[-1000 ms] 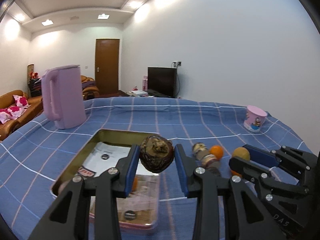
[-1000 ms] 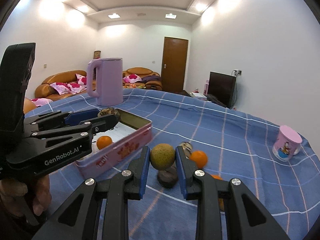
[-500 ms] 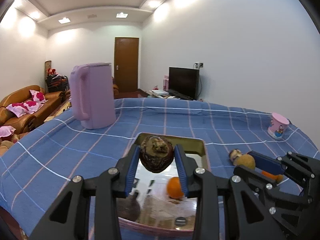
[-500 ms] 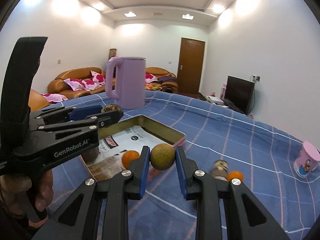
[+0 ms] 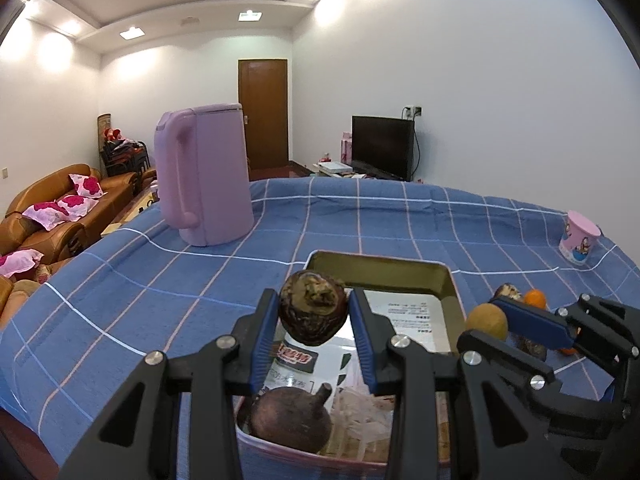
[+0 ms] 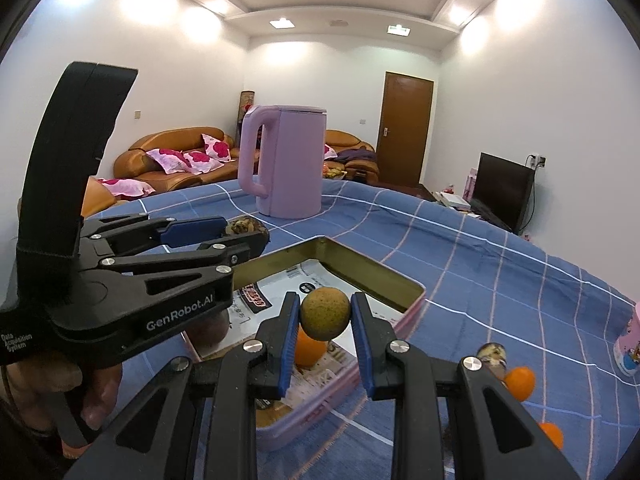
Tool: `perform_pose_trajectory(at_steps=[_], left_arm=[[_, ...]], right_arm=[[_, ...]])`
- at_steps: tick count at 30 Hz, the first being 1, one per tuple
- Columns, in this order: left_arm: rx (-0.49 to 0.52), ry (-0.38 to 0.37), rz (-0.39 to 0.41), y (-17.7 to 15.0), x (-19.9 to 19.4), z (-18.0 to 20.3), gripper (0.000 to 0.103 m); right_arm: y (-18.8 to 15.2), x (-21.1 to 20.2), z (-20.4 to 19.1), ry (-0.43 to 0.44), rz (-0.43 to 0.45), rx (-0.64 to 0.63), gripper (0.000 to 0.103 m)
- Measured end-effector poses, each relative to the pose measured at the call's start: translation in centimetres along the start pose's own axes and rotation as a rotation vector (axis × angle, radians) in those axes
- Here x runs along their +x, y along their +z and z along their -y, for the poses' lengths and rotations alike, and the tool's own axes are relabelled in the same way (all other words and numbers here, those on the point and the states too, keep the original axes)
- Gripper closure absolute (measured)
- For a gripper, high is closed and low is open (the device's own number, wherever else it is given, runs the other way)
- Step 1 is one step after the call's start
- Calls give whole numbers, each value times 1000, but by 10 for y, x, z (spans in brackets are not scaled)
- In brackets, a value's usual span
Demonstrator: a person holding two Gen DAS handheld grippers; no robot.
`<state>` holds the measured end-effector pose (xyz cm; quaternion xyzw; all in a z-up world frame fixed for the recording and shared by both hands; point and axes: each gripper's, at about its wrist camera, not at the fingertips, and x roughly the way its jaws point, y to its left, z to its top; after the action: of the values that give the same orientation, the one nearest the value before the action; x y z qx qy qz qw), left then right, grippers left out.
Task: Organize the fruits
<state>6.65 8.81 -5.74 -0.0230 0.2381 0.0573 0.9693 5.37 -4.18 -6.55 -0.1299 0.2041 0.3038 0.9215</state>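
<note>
I am holding two grippers, and each one is squeezing one fruit. My left gripper [image 5: 313, 322] is clamped on a dark brown wrinkly fruit [image 5: 313, 313]. My right gripper [image 6: 325, 322] is clamped on a round yellow-green fruit [image 6: 325, 313]. Both fruits are hanging over one pink tin [image 6: 404, 282] on the blue checked cloth [image 5: 160, 280].

Inside the tin I am counting two fruits: one dark round fruit [image 5: 291, 419] and one orange [image 6: 308, 350]. The left view is showing only the dark one; the right view is showing the orange clearly. Beside the tin, the right view is showing two more small oranges [image 6: 519, 377] and one brown fruit [image 6: 494, 353]. One purple kettle [image 5: 204, 176] and one pink cup [image 5: 579, 237] are standing farther away.
</note>
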Motion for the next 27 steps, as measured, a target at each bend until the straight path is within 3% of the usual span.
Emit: perform_pose_trajectory(at_steps=[27], left_arm=[[53, 1, -112, -6, 28, 3, 65]], right_arm=[[-7, 31, -2, 48, -148, 30, 75]])
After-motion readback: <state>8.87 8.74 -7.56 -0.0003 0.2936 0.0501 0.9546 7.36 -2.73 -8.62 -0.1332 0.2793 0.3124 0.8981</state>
